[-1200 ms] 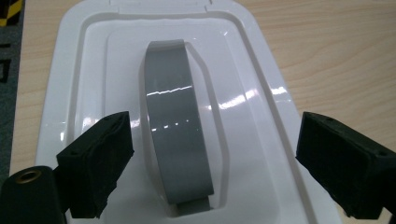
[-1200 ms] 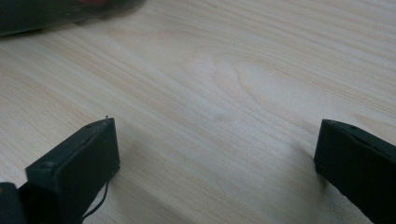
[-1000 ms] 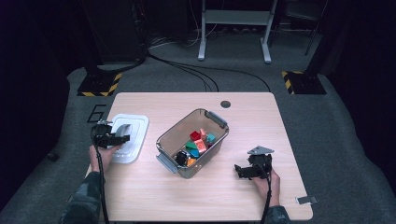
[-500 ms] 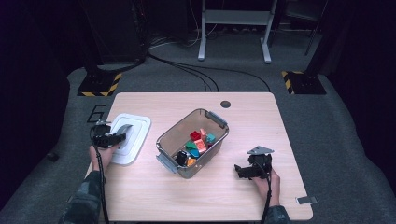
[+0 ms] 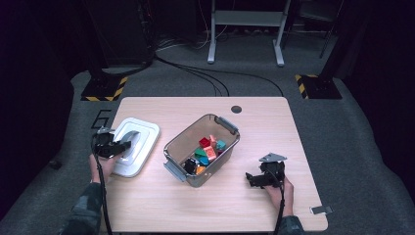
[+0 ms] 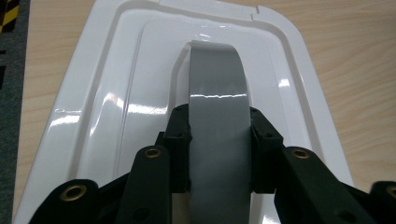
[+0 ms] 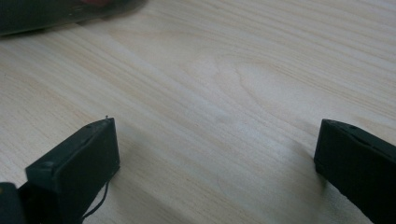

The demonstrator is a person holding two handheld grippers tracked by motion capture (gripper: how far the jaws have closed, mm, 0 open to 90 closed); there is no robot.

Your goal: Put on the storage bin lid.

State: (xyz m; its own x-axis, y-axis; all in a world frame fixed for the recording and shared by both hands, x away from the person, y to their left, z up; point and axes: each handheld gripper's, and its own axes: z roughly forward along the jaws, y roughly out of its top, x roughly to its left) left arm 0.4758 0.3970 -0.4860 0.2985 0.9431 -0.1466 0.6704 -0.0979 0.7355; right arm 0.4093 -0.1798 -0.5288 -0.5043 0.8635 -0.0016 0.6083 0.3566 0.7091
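Since the earlier frame, the left gripper [image 6: 219, 144] is closed on the white plastic lid's grey handle [image 6: 218, 84]; the lid [image 5: 147, 128] is not yet lifted. The clear toy-filled bin [image 5: 174, 147] is uncovered, and the right gripper [image 7: 219, 158] is kept released over the wooden table [image 7: 224, 79].

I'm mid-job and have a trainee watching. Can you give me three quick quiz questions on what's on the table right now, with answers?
1. True or false: the left gripper has its jaws closed on the grey handle of the white lid.
2. Which best describes the right gripper? A) shut on a toy block; B) open over bare table; C) clamped on the bin's rim.
3. Where does the white lid lie in relation to the clear bin of coloured blocks?

Key:
1. True. The pads press both sides of the handle.
2. B. Its jaws stand wide apart with nothing between them.
3. Flat on the table beside the bin, on the person's left, not on top of it.
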